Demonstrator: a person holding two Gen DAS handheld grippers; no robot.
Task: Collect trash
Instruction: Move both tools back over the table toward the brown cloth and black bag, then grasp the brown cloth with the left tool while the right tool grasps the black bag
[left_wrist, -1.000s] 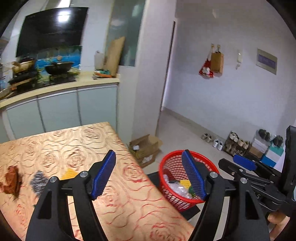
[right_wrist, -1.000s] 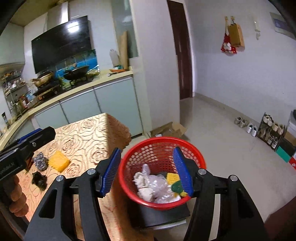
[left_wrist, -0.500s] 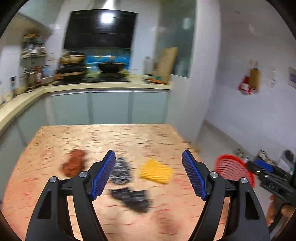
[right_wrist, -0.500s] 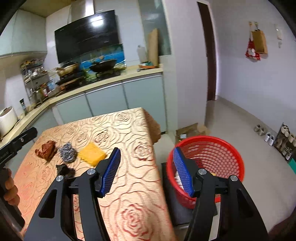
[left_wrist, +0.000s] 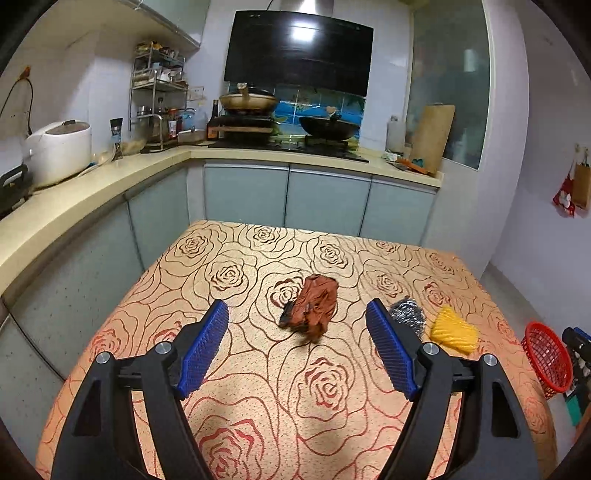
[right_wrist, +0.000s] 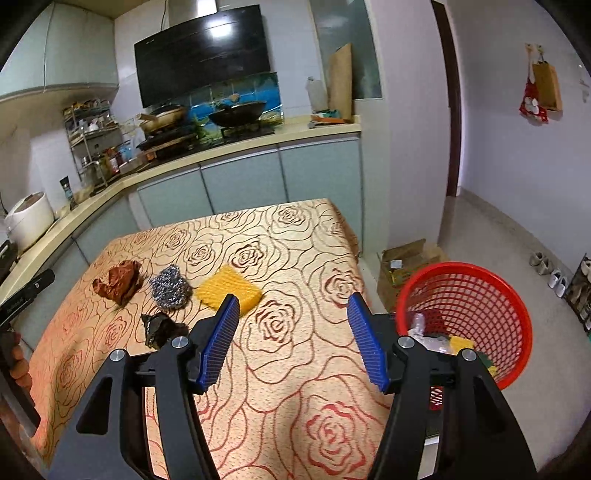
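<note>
Brown wrapper (left_wrist: 312, 308) lies lengthwise away from left gripper (left_wrist: 297, 345), its empty jaws opening.

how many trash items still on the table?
4: brown wrapper at the left, steel scrubber beside it, yellow sponge right of that, dark scrap nearest the camera. Nothing seems hidden.
</note>
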